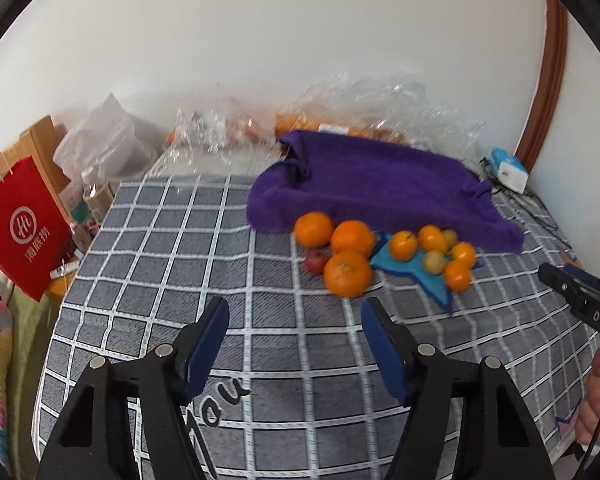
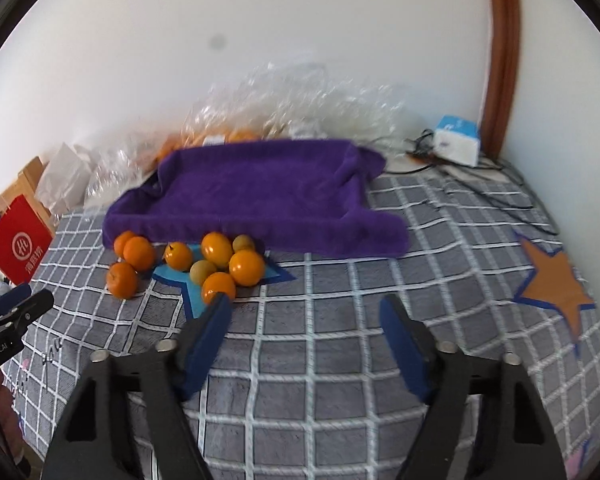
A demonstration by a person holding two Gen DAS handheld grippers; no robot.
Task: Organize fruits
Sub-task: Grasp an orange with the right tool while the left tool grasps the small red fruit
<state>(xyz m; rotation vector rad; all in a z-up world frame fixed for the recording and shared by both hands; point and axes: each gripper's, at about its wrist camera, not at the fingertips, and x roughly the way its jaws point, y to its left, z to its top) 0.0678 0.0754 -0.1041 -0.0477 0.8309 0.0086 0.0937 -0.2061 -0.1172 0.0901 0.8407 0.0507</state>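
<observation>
Several oranges (image 1: 347, 272) (image 2: 246, 267), a few small yellow fruits (image 1: 434, 261) (image 2: 203, 272) and one small red fruit (image 1: 315, 261) lie clustered on the checked grey bedspread (image 1: 220, 248) (image 2: 340, 320), just in front of a tray draped in a purple towel (image 1: 380, 188) (image 2: 260, 196). My left gripper (image 1: 295, 312) is open and empty, short of the fruit. My right gripper (image 2: 306, 308) is open and empty, its left fingertip (image 2: 220, 304) close in front of the nearest orange. The right gripper's tip shows at the left view's right edge (image 1: 556, 276), and the left gripper at the right view's left edge (image 2: 20, 304).
Crumpled clear plastic bags (image 1: 340, 108) (image 2: 284, 104) lie behind the tray against the white wall. A red paper bag (image 1: 20, 232) (image 2: 16, 240) stands left of the bed. A blue-white box (image 1: 508, 168) (image 2: 458, 140) with cables lies at the back right. An orange star patch (image 2: 556, 284) marks the bedspread.
</observation>
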